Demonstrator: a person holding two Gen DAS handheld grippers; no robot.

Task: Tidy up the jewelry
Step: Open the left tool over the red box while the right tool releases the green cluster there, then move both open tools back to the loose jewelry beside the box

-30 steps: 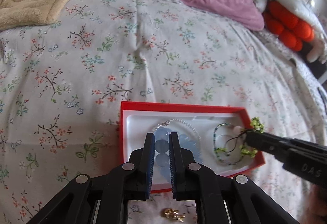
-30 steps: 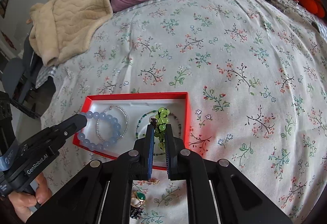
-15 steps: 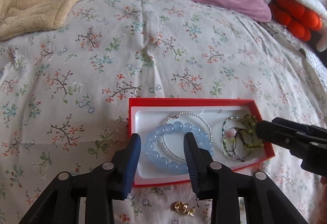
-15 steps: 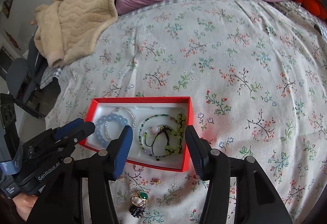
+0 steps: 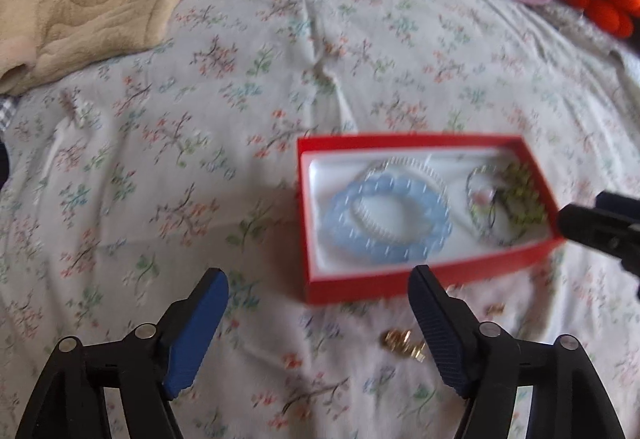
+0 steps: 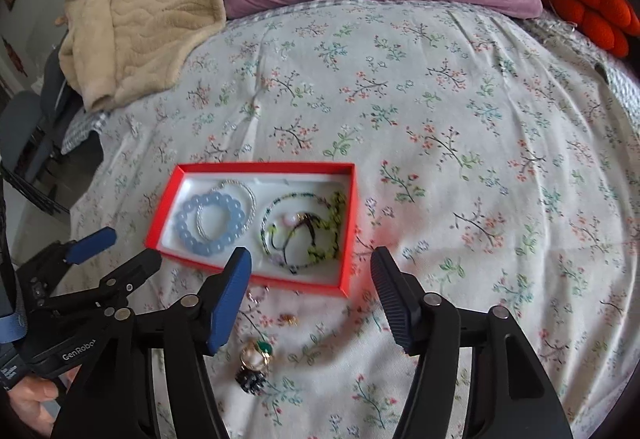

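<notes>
Loose pieces left on the bed, lower centre of the right wrist view: a ring cluster (image 6: pixel 256 357) with a green stone and a dark beaded piece below it, touching, and a small gold earring (image 6: pixel 289 319) just beside the box's near wall. All are judged light, hard, small and prone to sinking into the soft bedspread (image 6: pixel 460 111). A pinch across the ring band or the earring body is advised; a slip off the smooth metal is likely.

Container: a red box (image 6: pixel 349 235) with a white liner, lower centre-left of that view, open, no lid seen. Left half holds a blue bead bracelet (image 6: pixel 192 239) overlapped by a thin silver beaded bracelet (image 6: pixel 248 195). Right half holds a green bead strand (image 6: pixel 334 217) tangled with a dark cord and a pinkish bead. These are judged limp and stringy, apt to snag when lifted; a hold on a single bead run would be safest.

Left tool (image 5: pixel 318 289): jaws opening, nothing between them; view blurred. Right tool (image 6: pixel 310 273): jaws opening, nothing gripped, poised over the box's near edge.
</notes>
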